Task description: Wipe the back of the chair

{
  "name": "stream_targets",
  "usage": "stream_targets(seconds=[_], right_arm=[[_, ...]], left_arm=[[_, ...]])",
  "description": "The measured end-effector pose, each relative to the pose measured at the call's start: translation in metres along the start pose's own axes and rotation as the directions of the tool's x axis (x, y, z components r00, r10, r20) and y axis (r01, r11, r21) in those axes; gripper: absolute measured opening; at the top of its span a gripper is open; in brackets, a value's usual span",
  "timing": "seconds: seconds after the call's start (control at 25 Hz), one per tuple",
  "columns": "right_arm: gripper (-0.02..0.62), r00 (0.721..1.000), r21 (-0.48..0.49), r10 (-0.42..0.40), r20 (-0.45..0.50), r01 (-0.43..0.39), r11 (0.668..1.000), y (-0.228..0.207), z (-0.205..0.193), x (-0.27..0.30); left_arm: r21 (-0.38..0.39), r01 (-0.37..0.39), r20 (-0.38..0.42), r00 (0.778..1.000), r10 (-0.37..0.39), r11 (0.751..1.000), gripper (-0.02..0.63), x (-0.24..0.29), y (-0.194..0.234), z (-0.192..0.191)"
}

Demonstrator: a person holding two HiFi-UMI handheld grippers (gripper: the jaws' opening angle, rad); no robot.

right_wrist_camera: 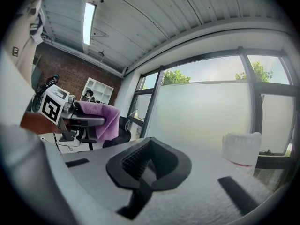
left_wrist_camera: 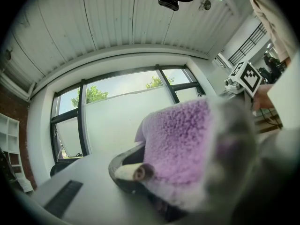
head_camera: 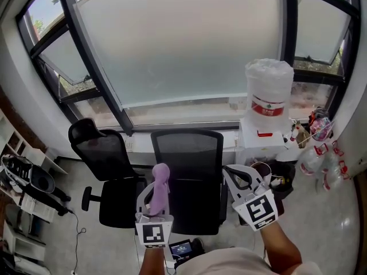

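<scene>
Chair back (head_camera: 186, 150) waits as fingers of my left gripper (head_camera: 155, 202) clamp the purple cloth (head_camera: 160, 181), my right gripper (head_camera: 245, 179) spread empty; best pressed flat, swept top down.

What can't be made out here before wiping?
- Left hand-held gripper: left gripper view, purple cloth smothers its jaws.
- Chair base: head view, hidden under seat and person.
- Water jug label print: head view, too small.
</scene>
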State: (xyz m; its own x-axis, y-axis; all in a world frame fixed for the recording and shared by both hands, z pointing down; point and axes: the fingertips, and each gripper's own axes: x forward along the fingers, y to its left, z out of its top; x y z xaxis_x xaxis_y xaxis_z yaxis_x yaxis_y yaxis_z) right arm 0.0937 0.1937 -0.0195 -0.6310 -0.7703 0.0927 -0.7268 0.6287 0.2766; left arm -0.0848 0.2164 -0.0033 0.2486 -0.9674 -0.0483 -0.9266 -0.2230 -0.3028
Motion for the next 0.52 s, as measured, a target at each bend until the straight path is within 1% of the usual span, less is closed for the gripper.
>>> stream_targets(seconds=[0.12, 0.52], right_arm=[[-0.009, 1.0, 0.002, -0.001, 0.0, 0.001, 1.0, -0.003, -0.001, -0.005], [-0.009, 1.0, 0.005, -0.013, 0.013, 0.013, 1.0, -0.014, -0.006, -0.011]], left_arm=[[-0.012, 0.003, -0.021, 1.0, -0.004, 1.0, 0.037, -0.001, -0.005, 0.003], [-0.003, -0.008, -0.008, 1.0, 0.008, 1.0, 0.037, 0.005, -0.011, 0.004]])
